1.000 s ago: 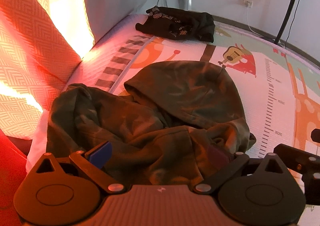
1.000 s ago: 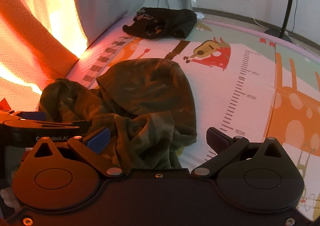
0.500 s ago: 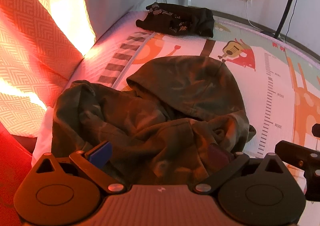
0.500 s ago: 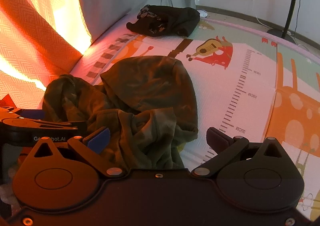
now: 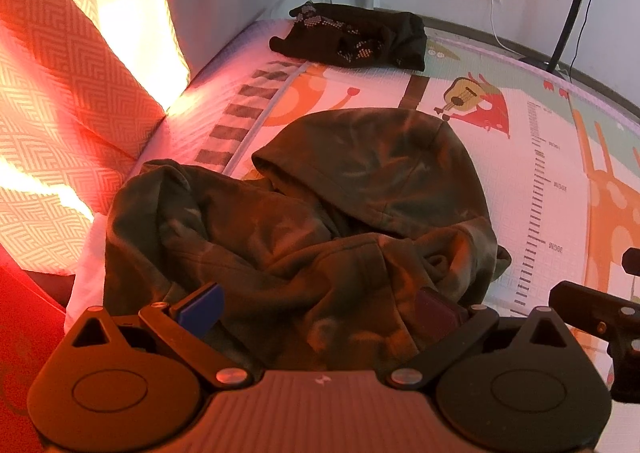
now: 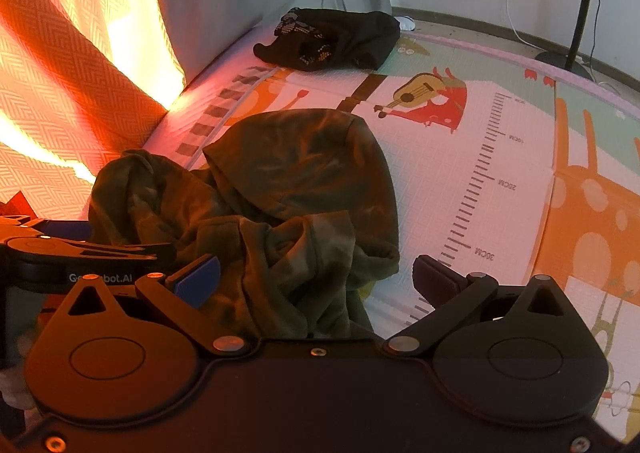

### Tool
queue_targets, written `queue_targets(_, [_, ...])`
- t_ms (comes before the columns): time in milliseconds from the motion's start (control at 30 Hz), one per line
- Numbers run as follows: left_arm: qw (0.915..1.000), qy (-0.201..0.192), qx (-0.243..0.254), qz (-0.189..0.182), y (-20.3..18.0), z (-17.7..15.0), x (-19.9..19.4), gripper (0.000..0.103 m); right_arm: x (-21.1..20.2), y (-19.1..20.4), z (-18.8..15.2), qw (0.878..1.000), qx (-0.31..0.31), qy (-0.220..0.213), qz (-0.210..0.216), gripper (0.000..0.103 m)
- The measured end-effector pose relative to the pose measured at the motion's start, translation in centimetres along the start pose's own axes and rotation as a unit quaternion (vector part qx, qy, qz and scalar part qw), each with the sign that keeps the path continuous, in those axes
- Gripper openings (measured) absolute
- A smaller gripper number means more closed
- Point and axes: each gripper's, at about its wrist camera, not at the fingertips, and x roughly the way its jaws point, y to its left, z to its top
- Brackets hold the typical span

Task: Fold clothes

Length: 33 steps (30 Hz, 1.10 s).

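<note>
I see both grippers spread wide, grasping nothing: the left gripper (image 5: 316,309) and right gripper (image 6: 316,277) hover over the crumpled green hoodie (image 5: 320,221) ahead of their fingers.

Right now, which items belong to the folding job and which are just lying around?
Job:
- green hoodie, crumpled
- black garment, farther back
- left claw, right claw, both open

Lying about:
- play mat
- curtain
- fan stand
</note>
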Motion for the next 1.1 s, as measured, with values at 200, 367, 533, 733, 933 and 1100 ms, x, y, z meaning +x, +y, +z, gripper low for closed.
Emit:
queue_targets(200, [1.0,0.001,-0.001,0.0,-0.2,-0.1,0.0,0.103,0.0,0.1,0.0,1.0,-0.001,0.001,0.0,0.103])
queue_targets(367, [1.0,0.001,-0.002,0.0,-0.2,-0.2,0.0,0.103,-0.1,0.2,0.1,1.0,-0.002,0.0,-0.001,0.103])
queue_targets(533, [1.0,0.001,0.001,0.0,-0.2,-0.4,-0.1,0.103,-0.2,0.2,-0.1,1.0,-0.001,-0.002,0.0,0.103])
queue_targets(733, [1.0,0.004,0.002,-0.003,-0.2,-0.6,0.2,0.103,-0.1,0.4,-0.3,1.0,-0.001,-0.003,-0.004,0.103])
queue_targets(933, [0.9999,0.011,0.005,-0.007,-0.1,-1.0,0.5,0.103,0.0,0.6,-0.4,1.0,0.003,-0.002,-0.004,0.103])
queue_targets(1100, [0.9999,0.01,0.003,-0.004,0.1,-1.0,0.6,0.103,0.0,0.7,-0.5,1.0,0.005,-0.003,-0.007,0.103])
